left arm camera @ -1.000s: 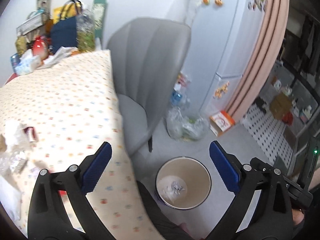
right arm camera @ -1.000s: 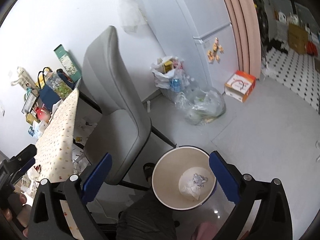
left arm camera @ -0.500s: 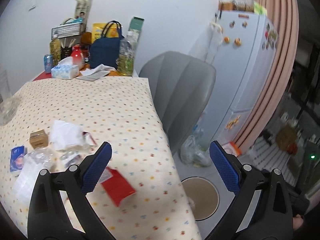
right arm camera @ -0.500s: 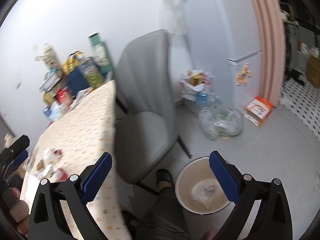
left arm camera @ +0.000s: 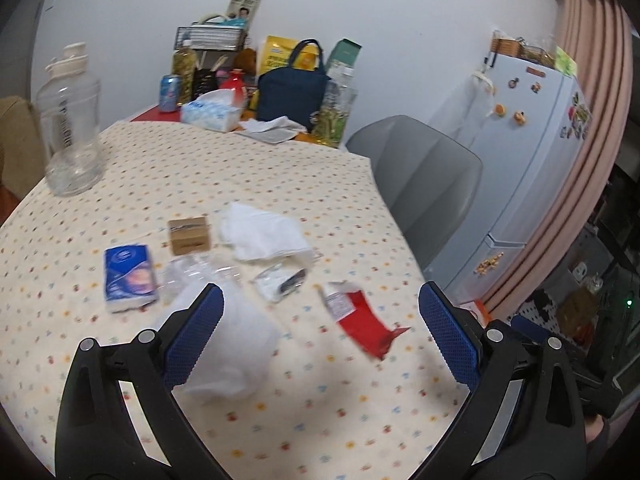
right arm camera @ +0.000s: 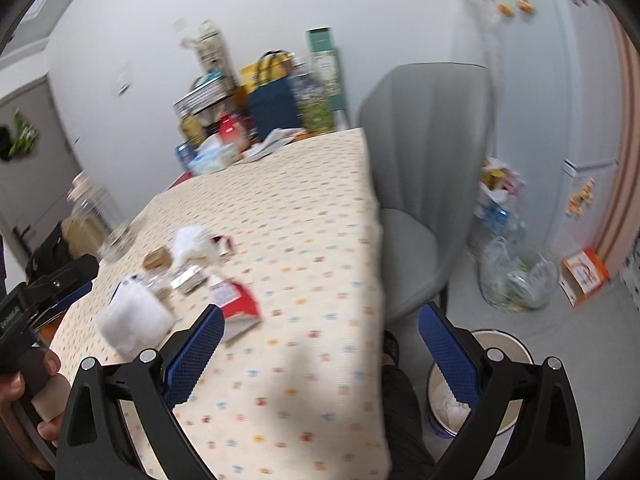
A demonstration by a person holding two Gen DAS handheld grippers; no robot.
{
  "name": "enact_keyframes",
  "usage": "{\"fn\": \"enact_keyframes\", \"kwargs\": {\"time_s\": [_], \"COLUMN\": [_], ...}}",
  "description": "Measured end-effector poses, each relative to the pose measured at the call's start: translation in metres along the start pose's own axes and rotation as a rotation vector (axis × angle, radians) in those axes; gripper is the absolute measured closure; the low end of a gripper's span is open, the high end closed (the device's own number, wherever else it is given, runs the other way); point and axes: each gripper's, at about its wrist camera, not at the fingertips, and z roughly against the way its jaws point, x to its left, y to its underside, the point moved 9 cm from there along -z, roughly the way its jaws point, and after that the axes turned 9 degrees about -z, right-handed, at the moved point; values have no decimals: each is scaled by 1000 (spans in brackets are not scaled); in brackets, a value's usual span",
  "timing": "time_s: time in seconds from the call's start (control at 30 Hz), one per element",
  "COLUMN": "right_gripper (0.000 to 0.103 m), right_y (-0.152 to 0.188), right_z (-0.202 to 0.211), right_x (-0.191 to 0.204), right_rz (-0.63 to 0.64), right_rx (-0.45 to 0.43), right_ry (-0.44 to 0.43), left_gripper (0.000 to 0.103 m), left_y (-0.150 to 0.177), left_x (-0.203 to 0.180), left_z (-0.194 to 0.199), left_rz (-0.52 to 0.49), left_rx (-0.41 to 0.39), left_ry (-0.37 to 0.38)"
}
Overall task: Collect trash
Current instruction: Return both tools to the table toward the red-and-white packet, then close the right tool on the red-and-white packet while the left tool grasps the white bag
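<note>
My left tool (left arm camera: 320, 312) hangs over the tabletop (left arm camera: 280, 184) with its blue pads wide apart and nothing between them; my right tool (right arm camera: 318, 330) is just as wide open and empty, straddling the tabletop's near right edge.

Counting the litter from the left view: one red wrapper (left arm camera: 362, 322), one clear wrapper with a dark strip (left arm camera: 282, 280), one white crumpled tissue (left arm camera: 264, 234), one white plastic bag (left arm camera: 236, 354) (partly hidden behind my left pad), one crumpled clear plastic piece (left arm camera: 192, 276), one small brown box (left arm camera: 189, 235) and one blue tissue pack (left arm camera: 129, 276). All lie near together in the middle of the tabletop.

Further off, one big clear bottle (left arm camera: 70, 124) stands at the far left, and the far edge is crowded with one navy tote bag (left arm camera: 292, 96), a tissue box (left arm camera: 212, 114) and a soda can (left arm camera: 170, 92). One grey chair (left arm camera: 424, 176) sits at the right side, one fridge (left arm camera: 532, 152) beyond it.

Only the right view shows the trash bin (right arm camera: 508, 344) on the floor, near right, with white paper inside, half blocked by my right pad; also one clear bag of rubbish (right arm camera: 516, 276) further back and an orange box (right arm camera: 584, 276). It also catches a hand (right arm camera: 24, 392) holding the left tool.
</note>
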Motion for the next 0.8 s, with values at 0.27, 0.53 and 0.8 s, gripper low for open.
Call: {"fn": "enact_keyframes", "kwargs": {"time_s": [0.27, 0.53, 0.8], "right_gripper": [9, 12, 26], "right_y": [19, 34, 46], "right_z": [-21, -48, -76], "right_x": [56, 84, 92], "right_rz": [133, 231, 262], "right_rx": [58, 108, 174], "right_ry": [-31, -3, 12], "left_gripper": [6, 6, 16], "left_y": [24, 48, 61], "left_x": [57, 103, 112], "left_z": [20, 27, 6], "left_rz": [90, 173, 192], "left_rx": [16, 40, 97], "left_ry": [-44, -72, -50]}}
